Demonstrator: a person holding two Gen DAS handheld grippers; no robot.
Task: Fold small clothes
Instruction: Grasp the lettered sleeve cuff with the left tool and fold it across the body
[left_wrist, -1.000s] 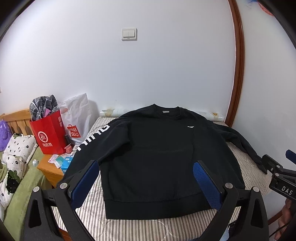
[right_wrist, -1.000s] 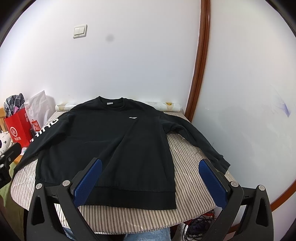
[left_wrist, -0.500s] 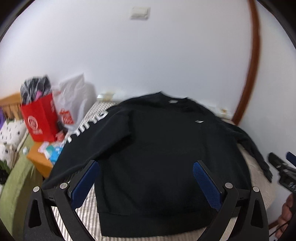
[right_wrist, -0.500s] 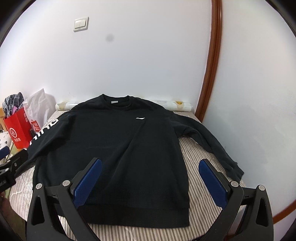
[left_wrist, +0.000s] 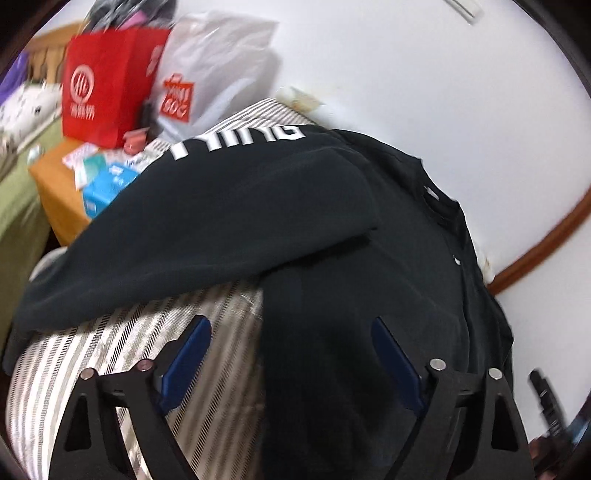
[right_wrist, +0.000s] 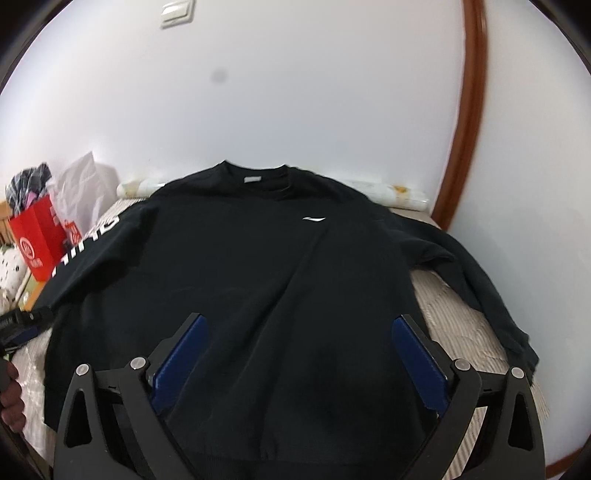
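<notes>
Black sweatshirt (right_wrist: 236, 266): flat on striped bed (left_wrist: 110, 339), collar far, hem near, long axis away from claws. Left gripper (left_wrist: 291, 362): jaws closing, straddling side edge, nothing pinched, nearer lettered sleeve (left_wrist: 207, 206). Right gripper (right_wrist: 295, 354): wide, empty, above hem. Sleeve lettering partly legible; red bag (left_wrist: 107, 88) logo unreadable.

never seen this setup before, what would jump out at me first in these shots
A black sweatshirt lies spread flat on a striped bed, one sleeve bearing white lettering. A bright red paper bag stands beside the bed with a white plastic bag. Blue-padded jaws frame the bottom of each view.
</notes>
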